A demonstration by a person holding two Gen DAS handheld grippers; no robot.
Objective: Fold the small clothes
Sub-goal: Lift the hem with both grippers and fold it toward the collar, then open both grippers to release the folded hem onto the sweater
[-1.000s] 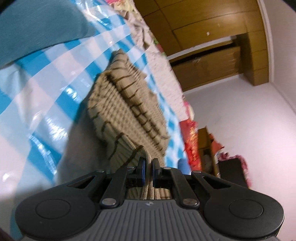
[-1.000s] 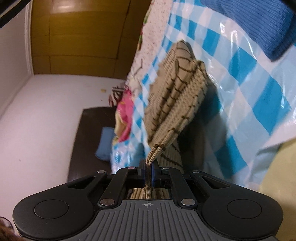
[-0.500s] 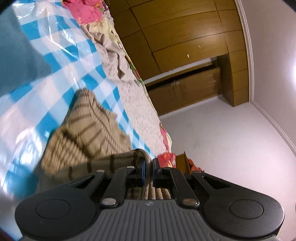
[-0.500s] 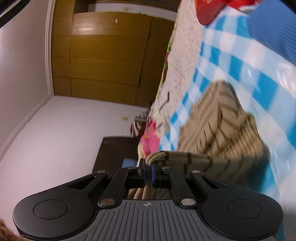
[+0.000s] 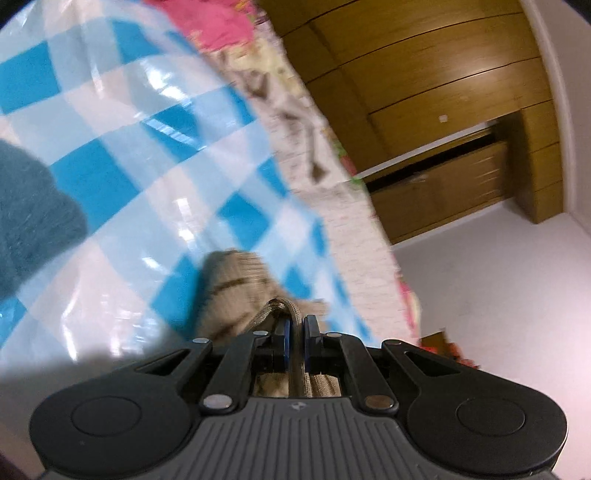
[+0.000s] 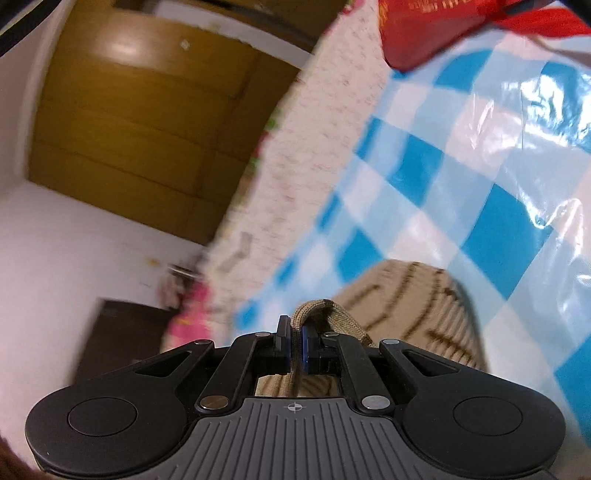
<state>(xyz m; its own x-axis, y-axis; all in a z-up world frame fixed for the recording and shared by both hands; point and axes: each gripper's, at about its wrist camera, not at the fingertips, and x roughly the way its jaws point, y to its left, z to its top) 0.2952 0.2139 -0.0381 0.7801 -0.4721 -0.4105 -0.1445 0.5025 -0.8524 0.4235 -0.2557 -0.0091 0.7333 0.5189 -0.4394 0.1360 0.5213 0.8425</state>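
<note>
Over the last second we have carried the hem of the knit (image 5: 236, 291) up and forward: a second ago it lay stretched out ahead of both cameras across the checked sheet (image 5: 110, 177), and now only a short bunched hump of it shows past the fingers, so we judge the fold is being laid over and is near its end. Our left gripper (image 5: 294, 341) is clenched on a ribbed edge of the knit, which stands up in a small loop between the blue pads (image 5: 285, 341). Our right gripper (image 6: 294, 345) grips the same garment in the same way, its edge pinched tight and rising in a fold between the pads (image 6: 305, 347). The knit (image 6: 413, 299) rests on the sheet (image 6: 443, 177) just ahead of both tools, partly hidden under them; both views are blurred by motion, so we cannot tell how squarely the layers sit. It is a thick, soft, ribbed beige fabric with thin dark brown stripes, limp enough to slump. The sheet is glossy plastic in blue and white squares, crinkled and shining, so the knit may slide on it when we let go. A fuzzy teal cloth (image 5: 29, 221) lies to the left, well apart from the knit, a red bag (image 6: 436, 29) sits at the far side, and wooden panels (image 5: 424, 74) line the wall beyond.
</note>
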